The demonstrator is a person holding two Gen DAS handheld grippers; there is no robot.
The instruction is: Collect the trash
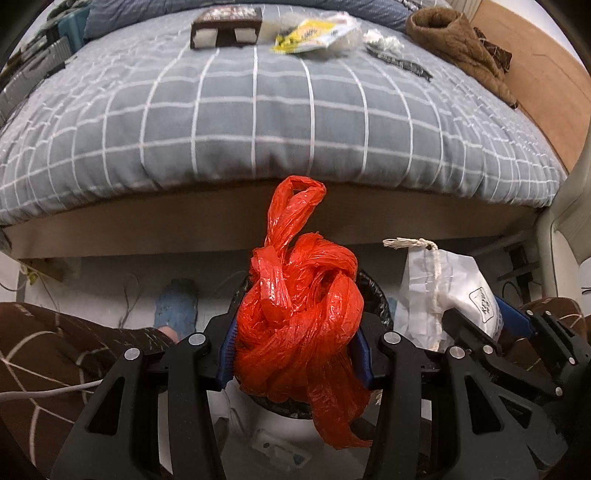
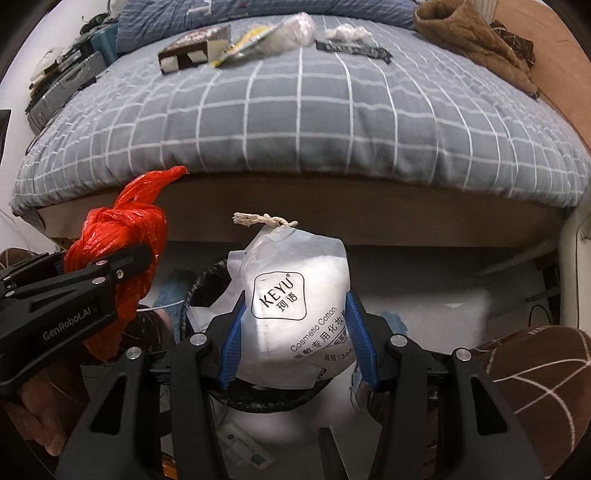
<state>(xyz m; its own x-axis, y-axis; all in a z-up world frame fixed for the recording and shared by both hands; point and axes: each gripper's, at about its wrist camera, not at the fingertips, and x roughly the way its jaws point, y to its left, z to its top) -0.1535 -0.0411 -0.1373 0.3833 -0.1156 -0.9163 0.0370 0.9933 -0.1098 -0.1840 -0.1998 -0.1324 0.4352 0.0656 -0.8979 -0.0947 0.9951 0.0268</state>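
The left gripper [image 1: 295,354] is clamped on a knotted red plastic bag [image 1: 299,332], its jaws partly closed around it. The right gripper [image 2: 297,343] is likewise pressed onto a white cotton-pad pouch [image 2: 295,306]. Both are held over the dark-rimmed trash bin [image 2: 199,288] on the floor, just in front of the bed edge [image 2: 295,214]. The bin is flanked closely by a person's brown-patterned knees [image 2: 535,369]. More litter is seen at the far side of the checked bedspread [image 1: 258,122]: a brown box [image 1: 225,26], a yellow wrapper [image 1: 314,35] and crumpled tissue [image 1: 384,42].
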